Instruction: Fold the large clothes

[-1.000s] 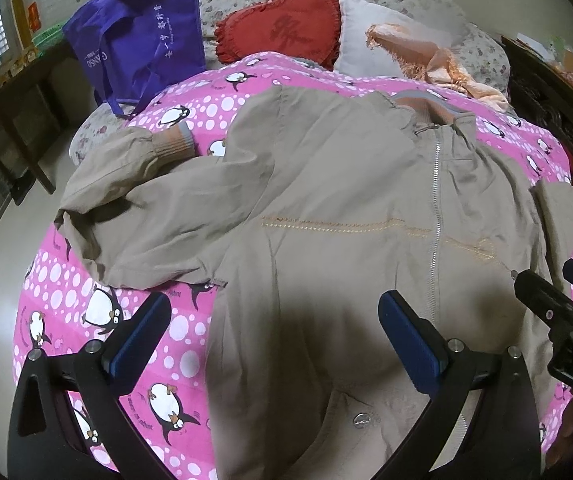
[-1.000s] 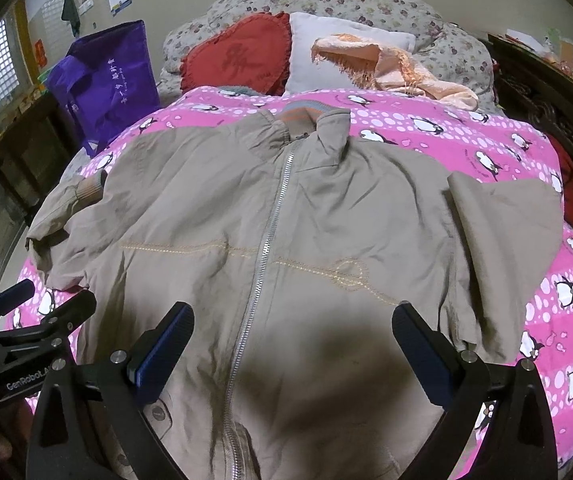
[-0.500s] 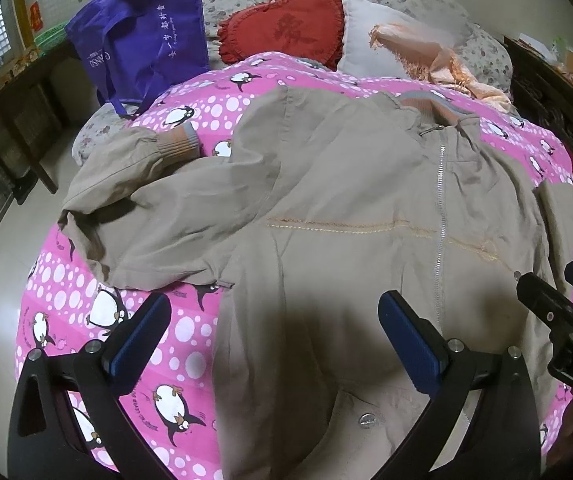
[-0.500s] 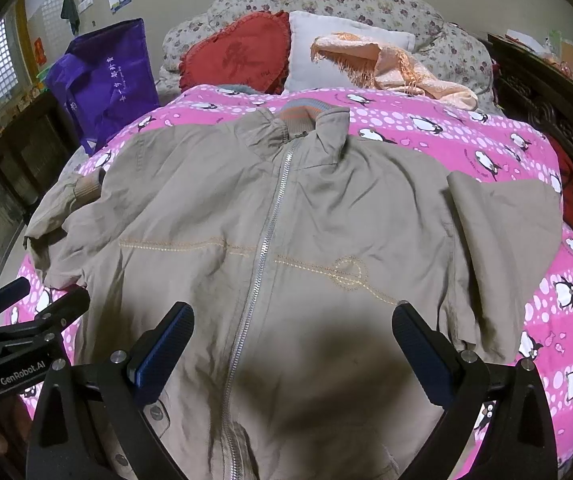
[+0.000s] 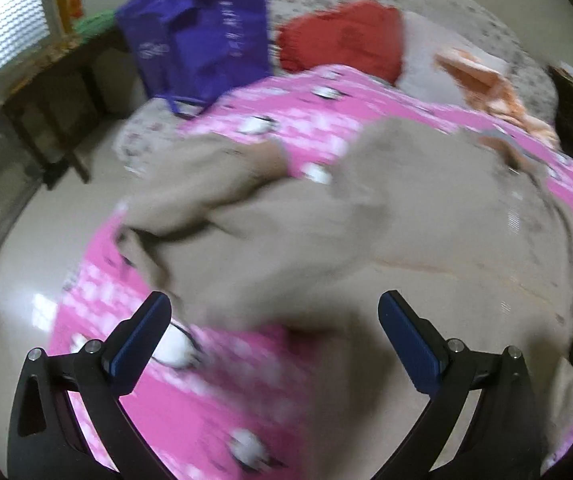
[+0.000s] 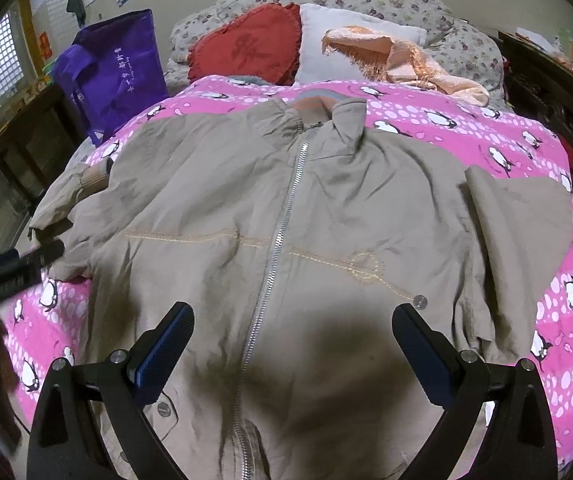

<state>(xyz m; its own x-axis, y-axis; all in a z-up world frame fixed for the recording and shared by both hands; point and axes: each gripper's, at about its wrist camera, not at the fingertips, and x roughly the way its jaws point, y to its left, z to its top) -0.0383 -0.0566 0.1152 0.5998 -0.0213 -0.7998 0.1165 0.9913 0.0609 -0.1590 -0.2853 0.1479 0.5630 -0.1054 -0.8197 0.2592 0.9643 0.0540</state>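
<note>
Jacket [image 6: 286, 240]: laid zipped, front-up on pink quilt [image 6: 466, 120]. Left gripper [image 5: 274, 344], right gripper [image 6: 292, 344]: both spread wide, nothing held. Risk: crumpled left sleeve [image 5: 206, 184] could be caught double-layered, the fold skewed.

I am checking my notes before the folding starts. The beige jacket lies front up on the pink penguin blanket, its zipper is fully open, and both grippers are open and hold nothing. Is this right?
Not quite. The zipper is closed, not open: the right wrist view shows it running shut down the beige jacket. The rest holds: front up on the pink penguin blanket, left gripper and right gripper open, holding nothing.
</note>
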